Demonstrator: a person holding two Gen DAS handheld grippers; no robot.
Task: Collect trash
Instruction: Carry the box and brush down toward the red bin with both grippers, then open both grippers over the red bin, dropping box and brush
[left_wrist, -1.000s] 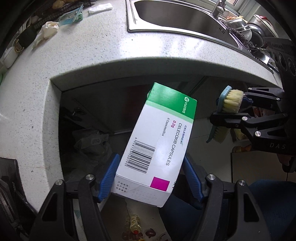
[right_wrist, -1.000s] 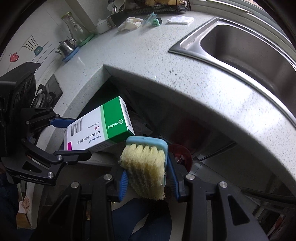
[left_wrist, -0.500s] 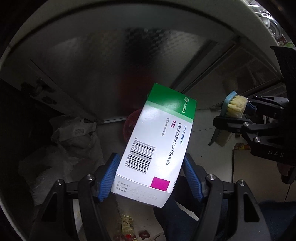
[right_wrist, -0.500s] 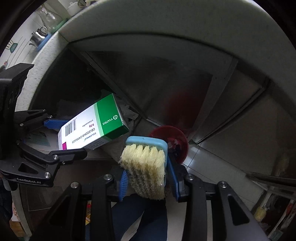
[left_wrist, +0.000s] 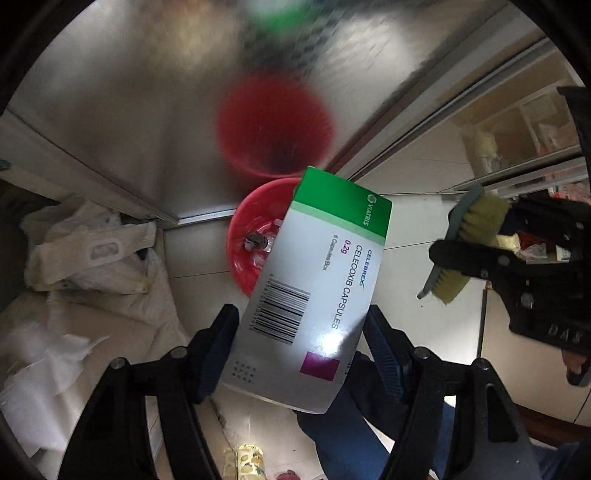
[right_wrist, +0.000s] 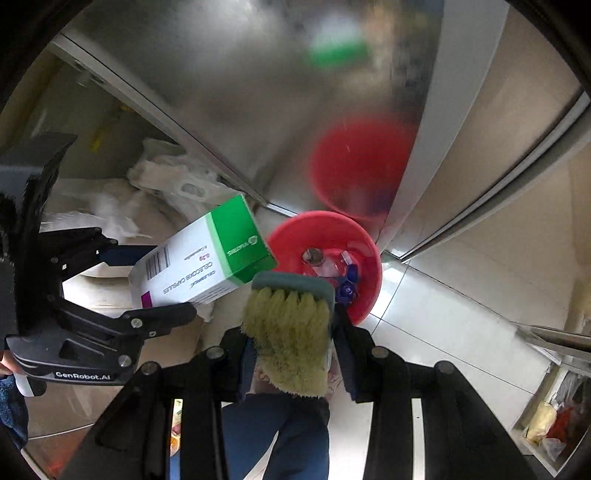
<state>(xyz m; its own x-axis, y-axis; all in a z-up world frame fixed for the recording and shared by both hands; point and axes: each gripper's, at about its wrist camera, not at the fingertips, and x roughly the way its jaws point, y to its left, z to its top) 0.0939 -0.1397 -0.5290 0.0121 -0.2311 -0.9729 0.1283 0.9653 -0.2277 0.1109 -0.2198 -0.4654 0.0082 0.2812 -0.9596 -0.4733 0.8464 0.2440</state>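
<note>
Left tool (left_wrist: 299, 347) pinches the green-and-white cardboard medicine box (left_wrist: 314, 295), right tool (right_wrist: 291, 354) the yellow-bristled scrub brush (right_wrist: 290, 332); either could miss the small red plastic bin (right_wrist: 332, 229).

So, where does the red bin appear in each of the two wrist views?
Left wrist: the red bin sits at centre, its right part hidden behind the medicine box.
Right wrist: the bin is right of centre, above the brush.
Shared landmark: its red reflection on the metal panel above it.
</note>
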